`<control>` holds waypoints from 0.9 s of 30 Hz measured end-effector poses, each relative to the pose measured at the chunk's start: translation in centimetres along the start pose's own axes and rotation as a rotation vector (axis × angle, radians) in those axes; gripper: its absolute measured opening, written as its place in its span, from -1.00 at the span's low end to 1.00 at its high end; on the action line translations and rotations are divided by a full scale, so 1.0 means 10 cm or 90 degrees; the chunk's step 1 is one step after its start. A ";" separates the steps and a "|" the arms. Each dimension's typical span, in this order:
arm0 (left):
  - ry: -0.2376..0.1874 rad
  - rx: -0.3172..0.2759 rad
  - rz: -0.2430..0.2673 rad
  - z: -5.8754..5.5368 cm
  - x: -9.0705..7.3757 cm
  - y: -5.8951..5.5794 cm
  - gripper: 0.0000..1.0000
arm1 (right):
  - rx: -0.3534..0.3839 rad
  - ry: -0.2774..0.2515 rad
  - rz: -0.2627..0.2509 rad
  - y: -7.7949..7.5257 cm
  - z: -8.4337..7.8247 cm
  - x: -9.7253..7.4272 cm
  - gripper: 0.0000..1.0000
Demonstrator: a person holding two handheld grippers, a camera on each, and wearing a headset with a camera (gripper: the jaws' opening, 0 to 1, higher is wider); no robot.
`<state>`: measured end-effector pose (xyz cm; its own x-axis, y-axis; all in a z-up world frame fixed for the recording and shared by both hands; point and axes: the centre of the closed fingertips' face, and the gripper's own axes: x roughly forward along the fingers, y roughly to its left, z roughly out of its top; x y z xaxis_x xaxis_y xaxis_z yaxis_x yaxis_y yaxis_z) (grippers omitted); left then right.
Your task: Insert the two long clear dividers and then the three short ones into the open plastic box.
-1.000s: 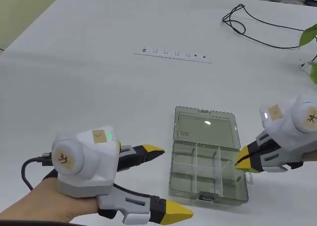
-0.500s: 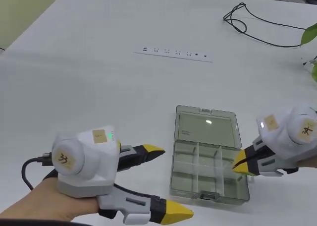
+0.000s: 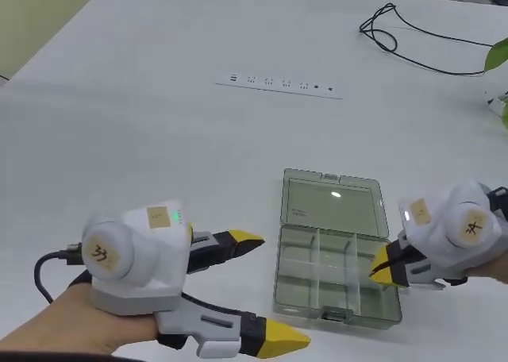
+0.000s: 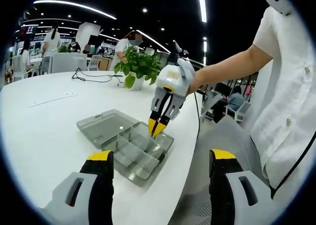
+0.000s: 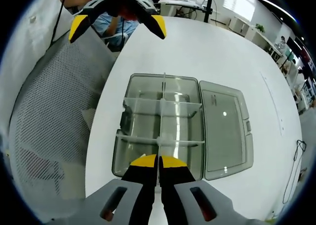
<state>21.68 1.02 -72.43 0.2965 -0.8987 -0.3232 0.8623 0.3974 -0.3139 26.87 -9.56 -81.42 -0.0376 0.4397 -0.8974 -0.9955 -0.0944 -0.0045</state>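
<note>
One short divider (image 5: 159, 139) is pinched in your right gripper (image 5: 158, 160) for slotting into the box (image 5: 223, 117); your left gripper (image 3: 275, 290) waits, jaws spread wide.

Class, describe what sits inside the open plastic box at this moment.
Several clear dividers stand in the plastic box, splitting it into compartments that look empty. The right gripper, shut, covers the box's near edge.

On the table (image 3: 143, 140) before me sits the box (image 3: 278, 276), its lid (image 3: 335, 207) lying flat behind the tray, and the dividers (image 5: 162, 102) stand crossed inside. My left gripper (image 3: 280, 291) hangs just left of it, my right gripper (image 3: 379, 270) over its right edge. Well behind lies a power strip (image 3: 279, 84). Farther back to the right lies a cable (image 3: 413, 41), with a plant (image 3: 497, 54) at the far right.
</note>
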 end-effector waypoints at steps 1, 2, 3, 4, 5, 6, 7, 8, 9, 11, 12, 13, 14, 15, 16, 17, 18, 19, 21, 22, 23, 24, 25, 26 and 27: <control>0.000 0.000 0.000 0.00 0.00 0.00 0.60 | -0.001 0.001 0.000 0.00 0.00 0.00 -0.95; 0.001 0.000 0.000 0.00 0.00 0.00 0.60 | -0.003 0.002 -0.001 0.00 -0.01 0.01 -0.95; 0.002 0.000 0.000 0.00 0.00 0.00 0.60 | -0.005 0.003 -0.001 0.00 -0.01 0.01 -0.95; 0.002 0.002 0.001 0.00 0.00 0.00 0.60 | -0.005 0.003 -0.001 0.00 -0.01 0.01 -0.95; 0.002 0.001 0.001 0.00 0.00 0.00 0.60 | -0.004 0.003 -0.001 0.00 -0.01 0.01 -0.95; 0.001 -0.001 0.000 0.00 0.00 0.00 0.60 | -0.003 0.002 -0.002 0.00 -0.01 0.01 -0.95; 0.001 0.001 0.000 0.00 0.00 0.00 0.60 | -0.001 0.003 -0.002 0.00 -0.01 0.01 -0.95; 0.003 0.002 0.001 0.00 0.00 0.00 0.61 | 0.002 0.004 -0.003 0.00 -0.01 0.01 -0.95; 0.004 0.002 0.002 -0.01 -0.01 0.00 0.61 | 0.001 0.005 -0.003 0.00 -0.01 0.01 -0.95; 0.004 0.002 0.003 -0.01 -0.01 0.01 0.61 | -0.003 0.006 -0.004 0.00 -0.01 0.01 -0.94; 0.004 0.003 0.003 -0.01 -0.01 0.01 0.61 | -0.001 0.006 -0.005 0.00 -0.01 0.01 -0.94; 0.005 0.003 0.004 -0.01 -0.02 0.01 0.61 | 0.002 0.007 -0.007 0.00 -0.01 0.00 -0.94; 0.005 0.004 0.005 -0.01 -0.02 0.02 0.62 | 0.002 0.006 -0.011 -0.01 -0.01 -0.01 -0.91; 0.007 0.004 0.006 -0.02 -0.03 0.02 0.62 | 0.008 0.001 -0.016 -0.01 -0.01 -0.04 -0.87; 0.007 0.005 0.007 -0.02 -0.04 0.02 0.62 | 0.014 -0.003 -0.018 -0.01 0.00 -0.06 -0.83; 0.007 0.005 0.008 -0.02 -0.04 0.03 0.63 | 0.017 -0.010 -0.024 -0.02 0.00 -0.11 -0.83; 0.008 0.005 0.010 -0.02 -0.05 0.04 0.64 | 0.020 -0.014 -0.029 -0.02 0.01 -0.13 -0.83; 0.009 0.006 0.012 -0.03 -0.06 0.05 0.64 | 0.026 -0.018 -0.033 -0.02 0.01 -0.17 -0.83; 0.009 0.005 0.016 -0.03 -0.08 0.06 0.66 | 0.040 -0.028 -0.046 -0.02 0.00 -0.25 -0.80; 0.010 0.006 0.018 -0.03 -0.10 0.07 0.66 | 0.047 -0.034 -0.054 -0.02 0.00 -0.30 -0.79; 0.011 0.007 0.020 -0.04 -0.11 0.08 0.67 | 0.055 -0.040 -0.060 -0.02 0.00 -0.34 -0.77; 0.011 0.007 0.021 -0.04 -0.12 0.09 0.69 | 0.065 -0.046 -0.064 -0.01 0.00 -0.37 -0.74; 0.012 0.009 0.023 -0.04 -0.13 0.09 0.71 | 0.078 -0.054 -0.072 -0.01 0.00 -0.43 -0.72; 0.012 0.012 0.025 -0.04 -0.15 0.10 0.72 | 0.087 -0.061 -0.080 -0.01 0.00 -0.47 -0.69; 0.013 0.014 0.027 -0.04 -0.16 0.11 0.73 | 0.096 -0.069 -0.086 0.00 0.01 -0.50 -0.65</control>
<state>22.04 2.95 -72.60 0.3250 -0.8767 -0.3546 0.8576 0.4313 -0.2802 27.08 -11.73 -76.87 0.0963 0.5331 -0.8405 -0.9935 0.1033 -0.0484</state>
